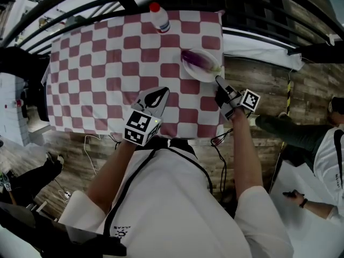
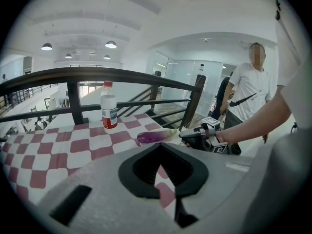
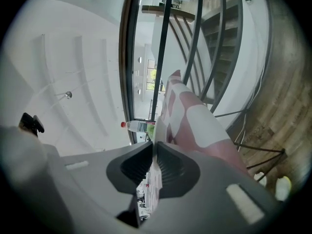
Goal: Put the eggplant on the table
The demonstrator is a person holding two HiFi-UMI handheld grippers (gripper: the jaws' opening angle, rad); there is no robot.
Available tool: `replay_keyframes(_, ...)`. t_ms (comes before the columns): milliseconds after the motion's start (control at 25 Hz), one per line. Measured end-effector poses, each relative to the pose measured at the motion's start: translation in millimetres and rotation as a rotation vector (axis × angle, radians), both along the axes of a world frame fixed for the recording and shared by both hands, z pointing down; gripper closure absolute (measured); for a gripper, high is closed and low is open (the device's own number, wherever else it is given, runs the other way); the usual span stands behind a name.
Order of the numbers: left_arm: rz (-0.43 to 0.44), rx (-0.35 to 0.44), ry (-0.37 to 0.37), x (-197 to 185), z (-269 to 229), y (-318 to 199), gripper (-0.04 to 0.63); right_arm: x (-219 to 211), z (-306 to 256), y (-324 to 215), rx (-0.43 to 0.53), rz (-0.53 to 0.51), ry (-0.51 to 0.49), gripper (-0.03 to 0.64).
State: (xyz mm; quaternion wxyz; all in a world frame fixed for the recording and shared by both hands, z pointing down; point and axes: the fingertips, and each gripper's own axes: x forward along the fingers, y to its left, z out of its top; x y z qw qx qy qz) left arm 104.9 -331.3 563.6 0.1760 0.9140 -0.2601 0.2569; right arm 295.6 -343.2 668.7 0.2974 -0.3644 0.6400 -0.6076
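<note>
Purple eggplant (image 1: 198, 59) is lying on the white plate (image 1: 201, 76), upper right of the checked tablecloth (image 1: 107, 63).
We are closing the right gripper (image 1: 219, 83) to a narrow slit on the plate's near rim. Next, we judge, comes tilting the plate so the eggplant slides onto the cloth. At lower centre the left gripper (image 1: 157, 95) is hovering, pinched together and empty.

A clear plastic bottle with a red cap (image 1: 159, 18) stands upright at the far edge of the red-and-white checkered cloth (image 1: 107, 63) draped over the table (image 1: 86, 127). A black metal railing (image 2: 73, 74) runs just behind it, above the wood-plank floor (image 1: 263, 90).
</note>
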Motion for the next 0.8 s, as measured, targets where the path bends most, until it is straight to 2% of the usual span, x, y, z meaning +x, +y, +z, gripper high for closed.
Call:
replay_keyframes(480, 0.022, -0.001, 0.008, 4.8, 0.0, -0.6, 0.594, 14.6, 17.8, -2.7, -0.091, 0.054, 0.136, 0.589)
replay_keyframes(800, 0.031, -0.002, 0.011, 3.8, 0.6, -1.7, 0.594, 22.4, 37.6, -3.1, -0.229, 0.121, 0.209, 0.586)
